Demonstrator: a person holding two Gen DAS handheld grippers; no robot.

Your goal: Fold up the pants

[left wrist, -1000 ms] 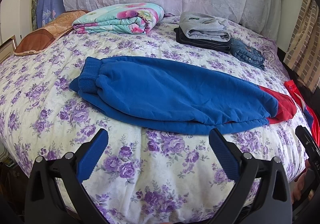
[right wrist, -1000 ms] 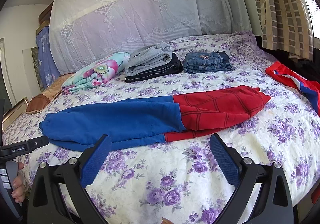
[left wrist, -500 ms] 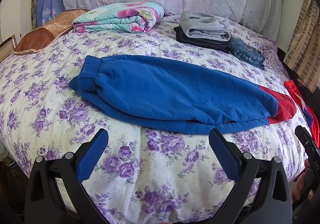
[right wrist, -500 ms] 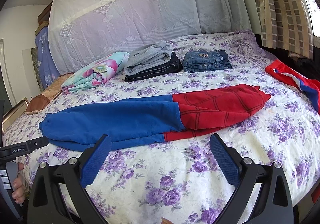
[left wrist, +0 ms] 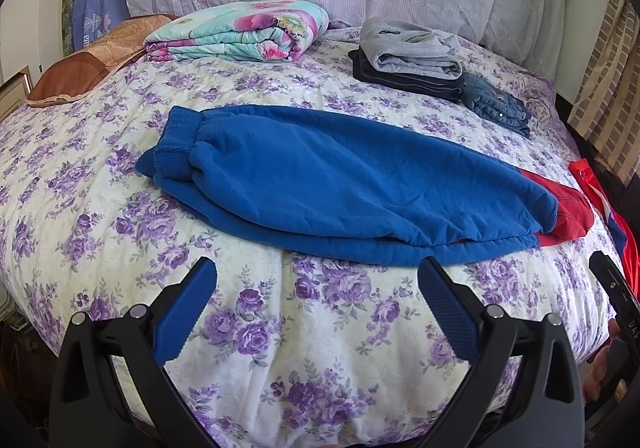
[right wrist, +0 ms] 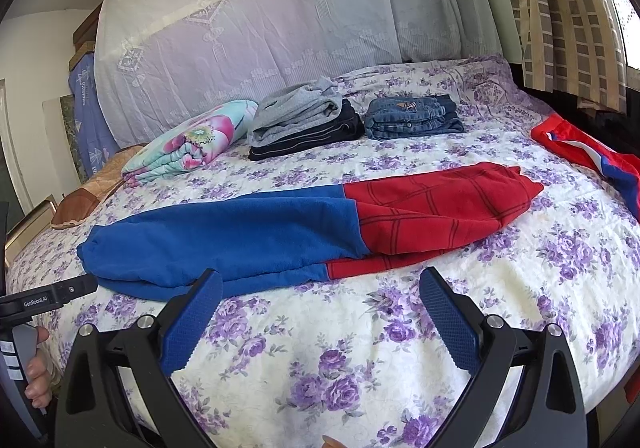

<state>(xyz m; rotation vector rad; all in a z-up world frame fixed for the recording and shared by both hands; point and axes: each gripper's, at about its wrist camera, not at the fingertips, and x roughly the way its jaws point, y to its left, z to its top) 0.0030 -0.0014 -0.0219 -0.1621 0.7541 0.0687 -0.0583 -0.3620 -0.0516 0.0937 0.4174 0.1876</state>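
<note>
Blue and red pants [left wrist: 340,184] lie flat across the bed, folded lengthwise, blue cuffed end at the left, red waist part at the right [right wrist: 432,216]. My left gripper [left wrist: 316,288] is open and empty above the bedspread, just in front of the pants' near edge. My right gripper [right wrist: 320,296] is open and empty, its left finger [right wrist: 192,320] close over the blue near hem. Neither touches the pants.
The bed [left wrist: 280,328] has a purple floral spread. At the back lie a folded floral quilt [left wrist: 240,32], a grey and black folded stack [right wrist: 304,124] and folded jeans [right wrist: 412,116]. Another red and blue garment [right wrist: 588,156] hangs at the right edge. Curtains hang at the right.
Both grippers have moved slightly forward toward the pants. Jaws stay open. The pants have not moved.
</note>
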